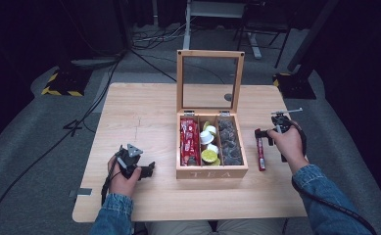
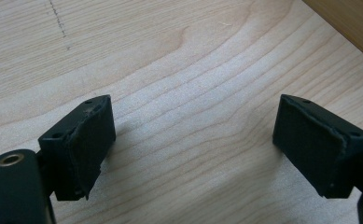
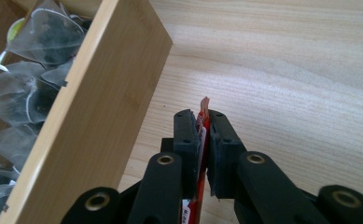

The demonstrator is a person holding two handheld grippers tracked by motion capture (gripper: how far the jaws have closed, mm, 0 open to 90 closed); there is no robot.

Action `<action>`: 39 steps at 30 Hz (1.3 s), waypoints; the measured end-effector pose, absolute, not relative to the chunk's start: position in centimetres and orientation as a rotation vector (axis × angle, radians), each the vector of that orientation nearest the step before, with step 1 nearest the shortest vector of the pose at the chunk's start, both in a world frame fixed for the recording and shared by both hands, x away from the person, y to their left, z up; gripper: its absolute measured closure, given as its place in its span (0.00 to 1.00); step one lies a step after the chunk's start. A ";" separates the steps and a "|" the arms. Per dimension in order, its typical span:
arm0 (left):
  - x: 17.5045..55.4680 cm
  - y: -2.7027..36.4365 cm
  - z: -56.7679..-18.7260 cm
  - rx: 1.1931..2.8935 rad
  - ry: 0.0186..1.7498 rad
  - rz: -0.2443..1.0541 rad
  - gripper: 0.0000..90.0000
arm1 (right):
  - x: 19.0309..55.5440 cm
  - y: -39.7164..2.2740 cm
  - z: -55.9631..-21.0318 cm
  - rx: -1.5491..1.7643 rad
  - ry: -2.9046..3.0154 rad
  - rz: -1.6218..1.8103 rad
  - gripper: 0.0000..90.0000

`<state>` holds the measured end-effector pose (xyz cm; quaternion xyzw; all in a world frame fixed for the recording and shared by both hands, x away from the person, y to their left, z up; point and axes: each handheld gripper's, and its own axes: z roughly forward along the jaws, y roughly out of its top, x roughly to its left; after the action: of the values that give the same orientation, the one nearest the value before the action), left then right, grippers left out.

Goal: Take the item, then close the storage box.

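Box: open wooden tea box with glass lid upright, mid-bench; 3 compartments.
Right gripper: fingers clenched on a slim red sachet, just right of the box.
Right gripper view: pyramid tea bags inside the box wall.
Left gripper: fingers released, over bare wood.

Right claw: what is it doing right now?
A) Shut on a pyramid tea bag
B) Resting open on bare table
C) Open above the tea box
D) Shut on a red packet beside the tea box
D: the right claw pinches a thin red packet just outside the tea box wall.
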<state>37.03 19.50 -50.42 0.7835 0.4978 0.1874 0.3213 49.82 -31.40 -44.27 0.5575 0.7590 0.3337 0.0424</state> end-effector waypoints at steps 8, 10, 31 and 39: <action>37.1 19.5 -50.4 2.058 1.308 0.492 0.15 | 49.9 -31.6 -44.8 1.701 2.301 0.987 0.70; 37.1 19.5 -50.4 2.057 1.308 0.492 0.15 | 49.9 -31.7 -44.8 1.686 2.281 0.987 0.64; 37.3 19.3 -50.4 2.058 1.310 0.489 0.13 | 49.0 -32.0 -38.6 1.464 2.199 1.163 0.49; 37.2 19.3 -50.4 2.058 1.313 0.492 0.13 | 49.2 -31.3 -35.9 1.330 2.155 1.310 0.48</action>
<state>37.24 19.33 -50.44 0.7829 0.4997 0.1871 0.3200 49.21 -31.26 -35.87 0.4615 0.7480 0.4546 0.1446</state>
